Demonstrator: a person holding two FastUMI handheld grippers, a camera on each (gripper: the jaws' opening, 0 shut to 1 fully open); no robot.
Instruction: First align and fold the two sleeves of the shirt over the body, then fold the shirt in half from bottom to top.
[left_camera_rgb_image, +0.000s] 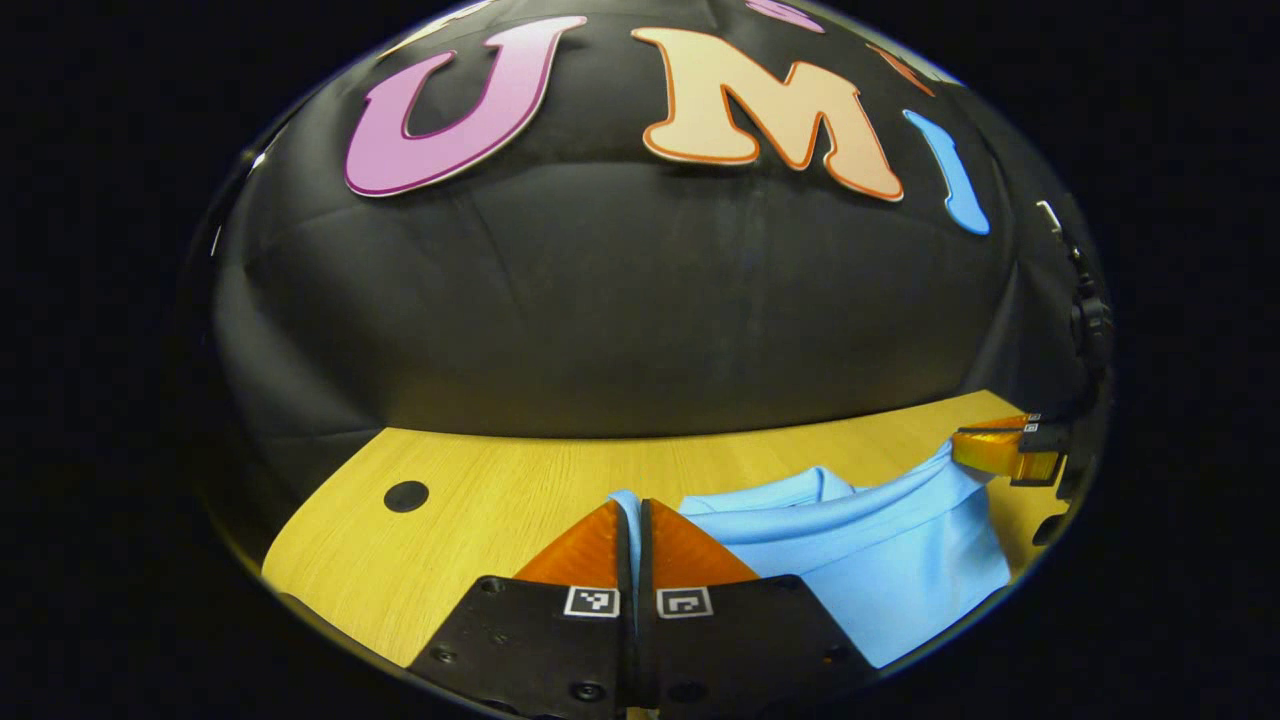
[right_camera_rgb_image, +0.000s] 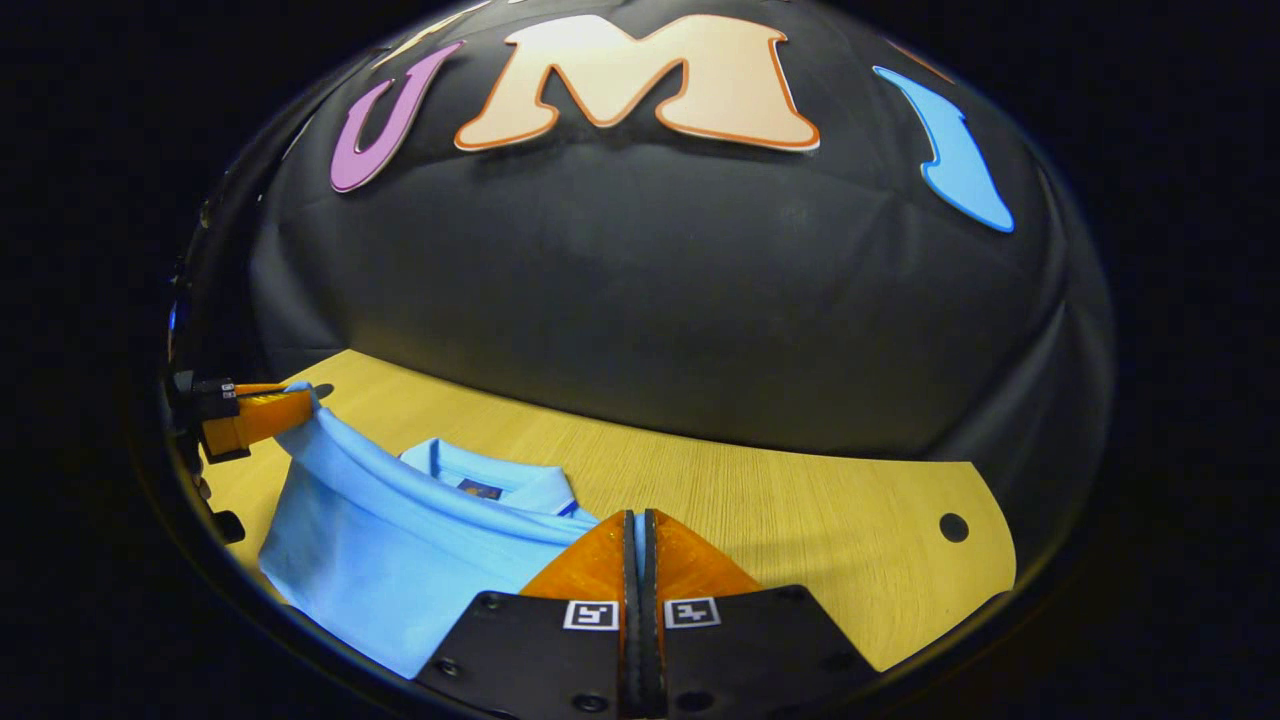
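Observation:
A light blue collared shirt (left_camera_rgb_image: 880, 560) lies on the wooden table (left_camera_rgb_image: 480, 490), its lower part lifted and stretched between both grippers. In the left gripper view my left gripper (left_camera_rgb_image: 634, 515) is shut on a corner of the shirt's edge, and the right gripper (left_camera_rgb_image: 985, 445) pinches the other corner at the far right. In the right gripper view my right gripper (right_camera_rgb_image: 637, 525) is shut on the shirt (right_camera_rgb_image: 390, 540) edge; the left gripper (right_camera_rgb_image: 270, 410) holds the far corner at left. The collar (right_camera_rgb_image: 500, 480) lies flat behind the raised fold.
The table (right_camera_rgb_image: 820, 500) has a round hole (left_camera_rgb_image: 406, 495) toward its left end and another hole (right_camera_rgb_image: 953, 526) toward its right end. The black cloth wall rises right behind the table's far edge.

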